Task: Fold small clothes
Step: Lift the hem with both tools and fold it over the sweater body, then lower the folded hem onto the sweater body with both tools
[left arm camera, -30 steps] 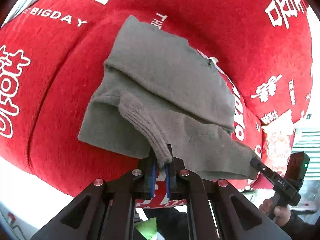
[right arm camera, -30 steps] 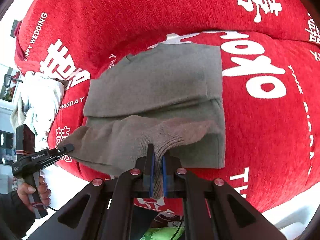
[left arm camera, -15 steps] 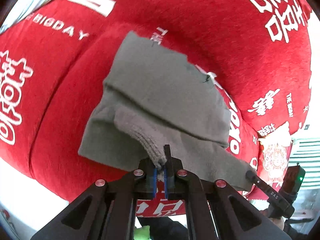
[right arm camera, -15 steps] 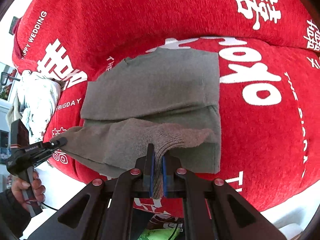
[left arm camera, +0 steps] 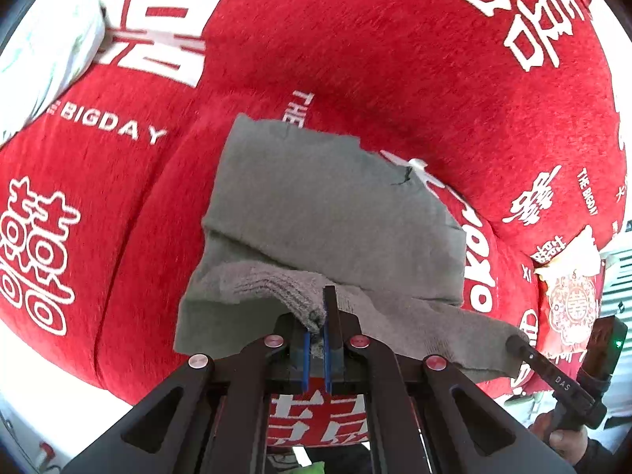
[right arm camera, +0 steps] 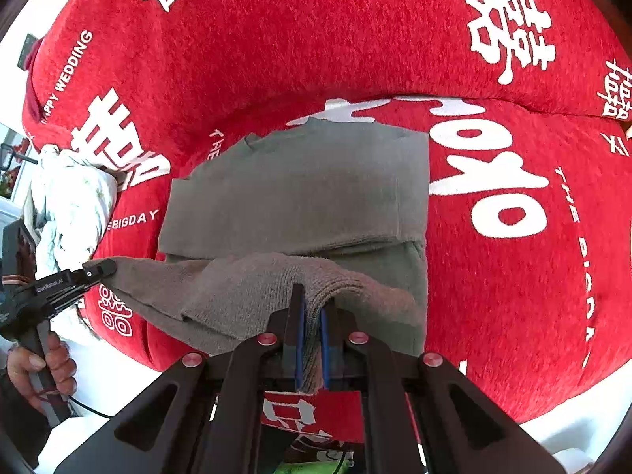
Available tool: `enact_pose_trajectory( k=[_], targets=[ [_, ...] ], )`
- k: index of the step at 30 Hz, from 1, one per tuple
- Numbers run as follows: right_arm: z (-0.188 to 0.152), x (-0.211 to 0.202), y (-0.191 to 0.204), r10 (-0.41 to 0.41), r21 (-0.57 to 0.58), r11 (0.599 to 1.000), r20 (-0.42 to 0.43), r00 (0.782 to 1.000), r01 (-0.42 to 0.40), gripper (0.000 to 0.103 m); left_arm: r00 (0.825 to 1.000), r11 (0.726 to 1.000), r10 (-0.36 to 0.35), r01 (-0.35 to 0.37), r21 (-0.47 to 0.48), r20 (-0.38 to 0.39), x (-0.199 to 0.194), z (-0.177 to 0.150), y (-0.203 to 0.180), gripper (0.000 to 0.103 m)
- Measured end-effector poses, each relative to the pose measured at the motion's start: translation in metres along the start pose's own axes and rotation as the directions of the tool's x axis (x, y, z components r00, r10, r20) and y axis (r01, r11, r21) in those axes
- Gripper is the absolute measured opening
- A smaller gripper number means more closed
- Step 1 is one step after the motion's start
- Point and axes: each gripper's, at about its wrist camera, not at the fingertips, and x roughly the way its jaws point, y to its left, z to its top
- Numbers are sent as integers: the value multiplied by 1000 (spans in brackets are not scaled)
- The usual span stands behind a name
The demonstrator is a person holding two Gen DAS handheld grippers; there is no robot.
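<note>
We see a plain grey-brown knit garment [left arm camera: 335,217], its ribbed cuff a shade lighter, lying ahead of our black left gripper [left arm camera: 315,326] with its blue finger pads [left arm camera: 306,349]. Beneath it spreads a bright red sofa cover [left arm camera: 355,59] printed with white Chinese characters and white English lettering. Far left of our black right gripper [right arm camera: 310,316] sits a white cloth [right arm camera: 71,197] with a faint pale-green print.

The grey garment [left arm camera: 335,213] covers part of the white lettering on the red sofa cover [left arm camera: 395,59]. Its pinched edge disappears between the left tongs [left arm camera: 316,318]; the cuff does likewise in the right tongs [right arm camera: 310,312]. A white cloth [right arm camera: 71,205] is cut by the frame edge
</note>
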Motion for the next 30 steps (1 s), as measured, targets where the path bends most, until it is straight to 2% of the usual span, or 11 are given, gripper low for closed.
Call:
enact_pose_trajectory(
  k=[6,16,30],
  targets=[
    [13,-4,-4,16,30,999,4,1000,-16,7,1000,1000,-16,16,18,25,-6,18,-10,5],
    [32,4,-2,-63,37,997,7,998,62,7,999,999,-23,22,26,39,-3,31,-19,5],
    [76,14,0,-67,74,995,49,997,64,7,997,999,-35,33,31,65,2,65,-27,5]
  ],
)
